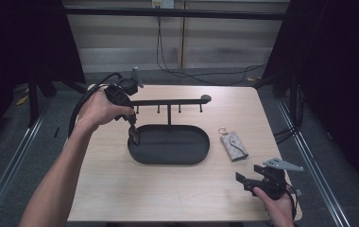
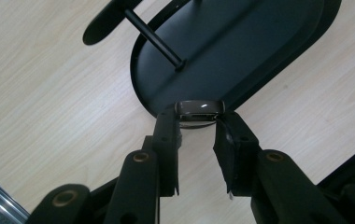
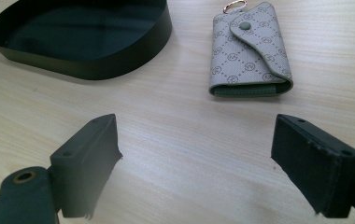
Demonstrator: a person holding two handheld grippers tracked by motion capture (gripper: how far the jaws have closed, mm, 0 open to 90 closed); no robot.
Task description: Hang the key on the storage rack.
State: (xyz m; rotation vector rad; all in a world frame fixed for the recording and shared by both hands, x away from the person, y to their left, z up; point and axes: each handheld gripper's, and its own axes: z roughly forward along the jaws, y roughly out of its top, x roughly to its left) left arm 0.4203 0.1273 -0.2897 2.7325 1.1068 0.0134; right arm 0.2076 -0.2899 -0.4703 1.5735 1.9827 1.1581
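My left gripper (image 2: 198, 122) is shut on a small dark glossy band (image 2: 199, 108), pinched between its jaw tips. It hangs over the near left rim of a black oval tray (image 2: 241, 51). In the high view the left gripper (image 1: 133, 136) points down at the tray's left end (image 1: 137, 153). A post rises from the tray to a black crossbar with small hooks (image 1: 168, 102). A grey patterned key pouch (image 1: 234, 144) with a gold ring lies right of the tray. My right gripper (image 1: 246, 181) is open near the table's front right, and the pouch (image 3: 249, 51) lies ahead of its spread jaws (image 3: 195, 140).
The light wooden table (image 1: 168, 189) ends at metal rails on both sides. Cables run across the floor behind its far edge. The tray wall (image 3: 91, 65) lies ahead and left of the right gripper.
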